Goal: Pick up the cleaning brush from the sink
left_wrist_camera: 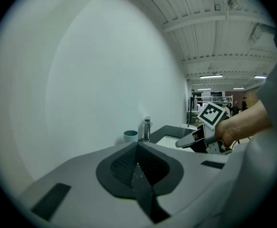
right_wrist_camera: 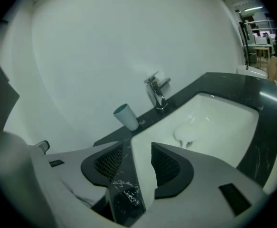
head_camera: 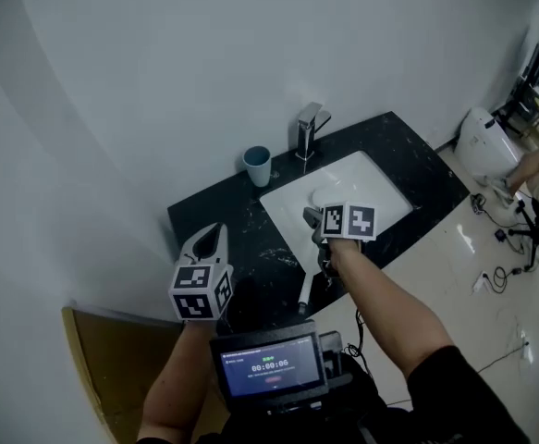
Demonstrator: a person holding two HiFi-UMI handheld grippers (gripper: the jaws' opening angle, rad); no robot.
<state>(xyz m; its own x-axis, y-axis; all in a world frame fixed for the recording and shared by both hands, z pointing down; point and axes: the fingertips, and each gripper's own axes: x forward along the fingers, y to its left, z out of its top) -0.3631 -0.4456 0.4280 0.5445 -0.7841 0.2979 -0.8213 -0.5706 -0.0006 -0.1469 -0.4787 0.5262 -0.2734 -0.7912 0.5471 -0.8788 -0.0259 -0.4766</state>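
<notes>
A white sink is set in a black marble counter. A pale white object, which may be the cleaning brush, lies in the basin; its shape is unclear. My right gripper hovers over the sink's near left rim, and its jaws stand open with only counter and rim showing between them. To the left, over the counter, my left gripper points toward the wall. Its pads meet with nothing held. The right gripper also shows in the left gripper view.
A chrome faucet stands behind the basin, with a blue cup to its left. A slim white rod lies at the counter's front edge; what it is I cannot tell. A toilet stands at the right, a wooden panel at lower left.
</notes>
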